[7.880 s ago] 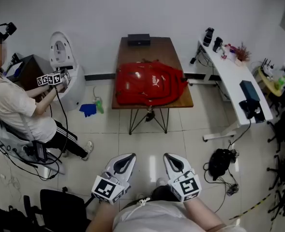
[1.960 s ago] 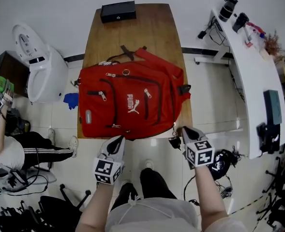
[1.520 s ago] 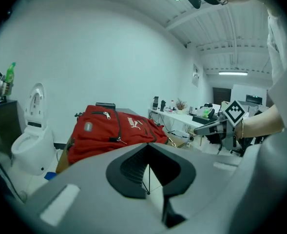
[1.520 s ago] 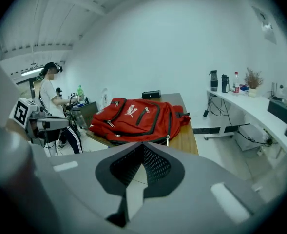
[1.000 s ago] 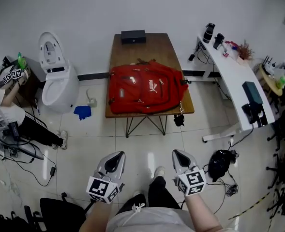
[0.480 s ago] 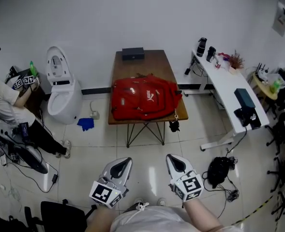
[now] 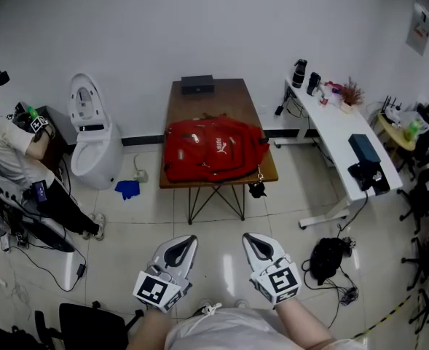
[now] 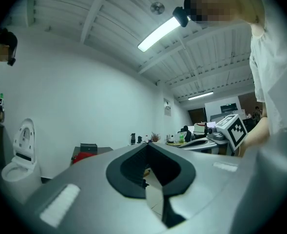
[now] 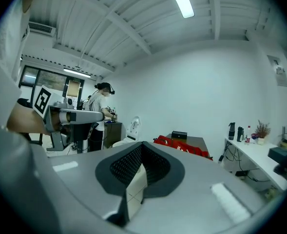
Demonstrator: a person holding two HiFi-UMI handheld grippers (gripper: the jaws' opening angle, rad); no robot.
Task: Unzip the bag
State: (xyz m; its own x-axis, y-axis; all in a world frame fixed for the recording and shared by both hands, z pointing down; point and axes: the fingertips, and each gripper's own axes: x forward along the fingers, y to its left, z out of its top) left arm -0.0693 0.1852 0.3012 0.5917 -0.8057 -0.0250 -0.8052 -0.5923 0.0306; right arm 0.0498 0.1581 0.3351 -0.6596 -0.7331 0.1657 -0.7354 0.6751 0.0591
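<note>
The red backpack lies flat on a brown wooden table well ahead of me; its zips look closed from this distance. Both grippers are held low, close to my body and far from the bag. My left gripper has its jaws together with nothing between them, and so does my right gripper. In the left gripper view, the bag is a small red patch beyond the closed left gripper. The right gripper view shows the bag past the closed right gripper.
A black box sits at the table's far end. A white toilet-shaped unit and a seated person are at left. A white desk with clutter stands at right. A blue cloth and black bag lie on the floor.
Two seconds ago both grippers were at the table's near edge beside the bag. Since then I have backed away; the bag is now far ahead, and both grippers stay shut.
</note>
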